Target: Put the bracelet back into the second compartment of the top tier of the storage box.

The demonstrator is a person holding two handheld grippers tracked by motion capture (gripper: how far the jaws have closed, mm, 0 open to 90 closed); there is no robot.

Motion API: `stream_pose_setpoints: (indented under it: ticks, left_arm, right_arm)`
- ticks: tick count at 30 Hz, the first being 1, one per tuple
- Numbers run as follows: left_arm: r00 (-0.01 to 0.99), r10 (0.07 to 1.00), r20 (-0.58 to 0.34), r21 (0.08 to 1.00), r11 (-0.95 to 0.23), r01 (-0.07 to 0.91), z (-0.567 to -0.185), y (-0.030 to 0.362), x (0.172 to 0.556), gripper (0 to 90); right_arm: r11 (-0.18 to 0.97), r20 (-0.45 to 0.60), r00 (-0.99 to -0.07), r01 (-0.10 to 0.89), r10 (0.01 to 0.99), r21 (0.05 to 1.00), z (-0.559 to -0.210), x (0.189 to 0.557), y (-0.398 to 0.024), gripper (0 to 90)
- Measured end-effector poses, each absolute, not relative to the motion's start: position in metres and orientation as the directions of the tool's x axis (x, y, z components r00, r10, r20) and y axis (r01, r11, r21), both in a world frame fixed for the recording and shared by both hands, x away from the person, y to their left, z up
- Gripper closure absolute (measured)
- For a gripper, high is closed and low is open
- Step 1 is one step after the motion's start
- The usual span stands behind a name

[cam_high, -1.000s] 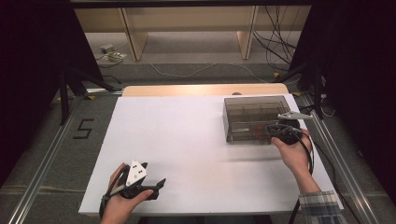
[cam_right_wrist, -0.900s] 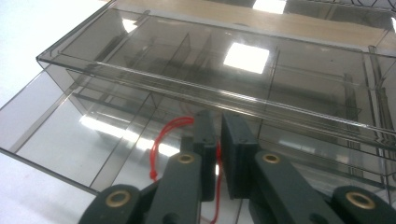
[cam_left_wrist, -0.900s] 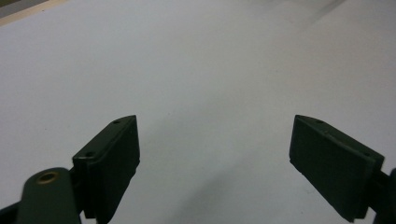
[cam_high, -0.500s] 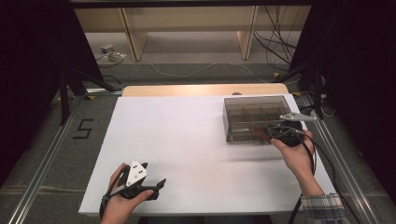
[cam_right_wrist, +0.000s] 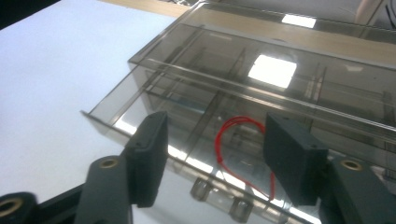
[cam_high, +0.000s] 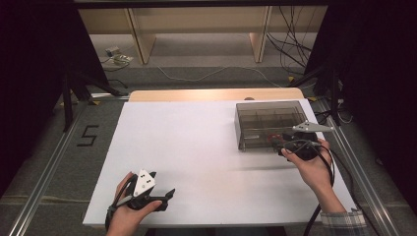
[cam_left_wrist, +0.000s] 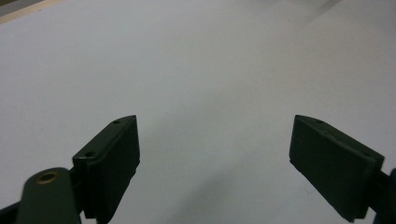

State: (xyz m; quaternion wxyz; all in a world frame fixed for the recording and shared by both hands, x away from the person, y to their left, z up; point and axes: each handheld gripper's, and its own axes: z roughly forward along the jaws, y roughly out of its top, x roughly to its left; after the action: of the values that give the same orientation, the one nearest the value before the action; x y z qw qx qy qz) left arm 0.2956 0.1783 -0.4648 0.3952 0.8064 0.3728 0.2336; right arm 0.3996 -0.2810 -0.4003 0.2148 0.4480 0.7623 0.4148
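Note:
A smoky transparent compartment box stands at the right of the white table. In the right gripper view its shallow drawer sticks out a little at the front, and a red wire loop lies in a compartment. My right gripper is at the box's front right corner. Its jaws stand open just in front of the drawer's edge, holding nothing. My left gripper rests near the table's front left, and its jaws are wide open over bare white surface.
A wooden strip borders the table's far edge. Metal rails run along both sides, and a floor mark "5" sits to the left. Cables trail from the right gripper over the table's right edge.
The right gripper has shifted slightly toward the person's side at the box's front. The left gripper has stayed still.

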Motion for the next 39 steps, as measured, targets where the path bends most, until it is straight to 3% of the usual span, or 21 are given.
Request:
stream_pose_setpoints:
  ticks: [18,39]
  left_arm:
    - [0.615,0.784,0.083,0.808,-0.414,0.419,-0.466,0.178,0.296,16.1]
    - [0.614,0.786,0.079,0.807,-0.412,0.424,-0.466,0.177,0.296,16.0]
  right_arm:
    - [0.3,0.028,-0.586,0.456,0.81,0.838,-0.402,0.377,-0.286,33.4]
    - [0.355,0.063,-0.661,0.477,0.748,0.804,-0.422,0.345,-0.293,37.8]
